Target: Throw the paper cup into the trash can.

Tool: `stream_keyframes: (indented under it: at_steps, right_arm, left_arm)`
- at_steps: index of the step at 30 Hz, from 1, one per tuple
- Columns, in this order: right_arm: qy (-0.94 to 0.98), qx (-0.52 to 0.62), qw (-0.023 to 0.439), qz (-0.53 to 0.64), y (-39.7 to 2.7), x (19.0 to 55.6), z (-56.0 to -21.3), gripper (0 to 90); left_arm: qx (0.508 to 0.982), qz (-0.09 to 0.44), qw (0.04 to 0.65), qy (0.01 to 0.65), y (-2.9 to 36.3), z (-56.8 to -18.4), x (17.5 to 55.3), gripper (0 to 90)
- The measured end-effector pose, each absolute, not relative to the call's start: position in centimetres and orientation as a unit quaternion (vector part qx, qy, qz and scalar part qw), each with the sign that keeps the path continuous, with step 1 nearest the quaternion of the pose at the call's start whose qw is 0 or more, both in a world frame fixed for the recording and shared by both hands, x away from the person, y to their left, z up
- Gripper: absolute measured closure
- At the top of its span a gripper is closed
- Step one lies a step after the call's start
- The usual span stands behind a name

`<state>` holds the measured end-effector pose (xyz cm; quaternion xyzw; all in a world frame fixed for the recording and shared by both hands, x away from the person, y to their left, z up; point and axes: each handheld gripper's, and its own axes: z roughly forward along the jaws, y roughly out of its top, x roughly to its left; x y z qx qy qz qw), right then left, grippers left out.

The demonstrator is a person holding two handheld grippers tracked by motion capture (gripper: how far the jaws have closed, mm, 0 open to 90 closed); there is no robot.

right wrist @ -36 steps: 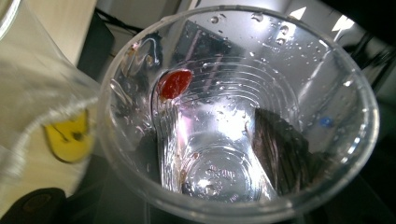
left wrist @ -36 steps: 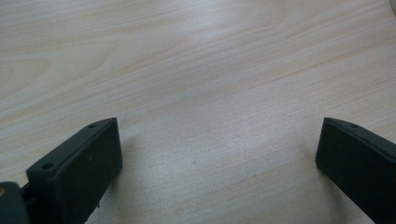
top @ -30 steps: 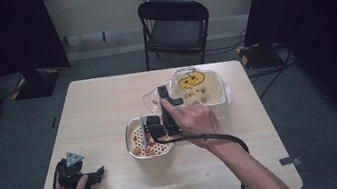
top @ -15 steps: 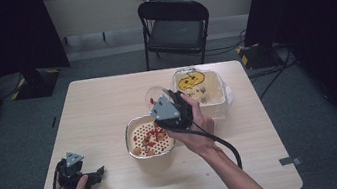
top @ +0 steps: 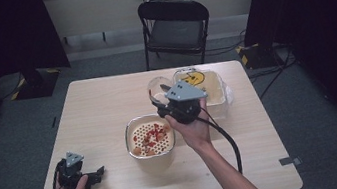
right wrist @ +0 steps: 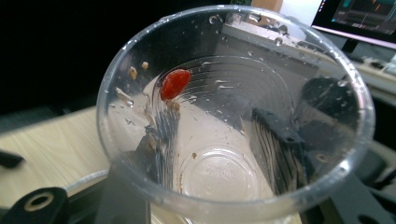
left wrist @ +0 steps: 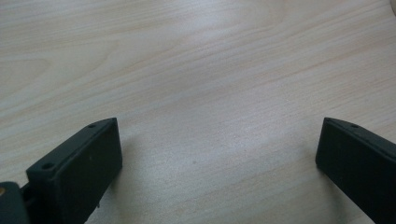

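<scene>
Table, light wood, takes up mid-frame in the high view; black folding chair behind it at top centre. Upper right of the tabletop: clear lidded box w/ a yellow smiley on top. Centre of the table: bowl w/ perforated strainer, red and tan bits lying on the mesh.

Right gripper sits just above and right of the strainer bowl, lifted off the table, jaws clamped on a clear plastic cup that is tipped on its side, mouth facing left. Right gripper view looks straight into the cup: one red piece stuck to the inner wall at upper left, plus a few crumbs and droplets; black jaws seen thru the walls on both sides.

Left gripper at lower left of the frame, resting low over the table near its front edge, jaws spread wide w/ nothing between them; left gripper view has bare wood between the two jaws.
</scene>
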<state>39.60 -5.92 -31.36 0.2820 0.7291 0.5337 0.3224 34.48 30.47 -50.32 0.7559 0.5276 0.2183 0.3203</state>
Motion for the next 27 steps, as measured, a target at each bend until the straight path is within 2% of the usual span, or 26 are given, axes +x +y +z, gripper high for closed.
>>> stream_keyframes:
  at_steps: [5, 8, 16, 27]
  right_arm:
    - [0.715, 0.299, 0.284, 0.564, -6.9, 40.6, -30.8, 52.9]
    - [0.709, 0.308, 0.277, 0.570, -7.6, 41.1, -30.4, 52.8]
    - [0.702, 0.326, 0.294, 0.560, -9.4, 42.3, -28.9, 52.9]
    - [0.692, 0.374, 0.292, 0.544, -12.2, 44.5, -28.4, 52.8]
  left_arm:
    - [0.756, 0.218, 0.320, 0.527, 30.5, -50.3, 34.5, 0.0]
    - [0.756, 0.218, 0.320, 0.528, 30.5, -50.3, 34.5, 0.0]
    - [0.756, 0.218, 0.320, 0.527, 30.5, -50.3, 34.5, 0.0]
    - [0.756, 0.218, 0.320, 0.528, 30.5, -50.3, 34.5, 0.0]
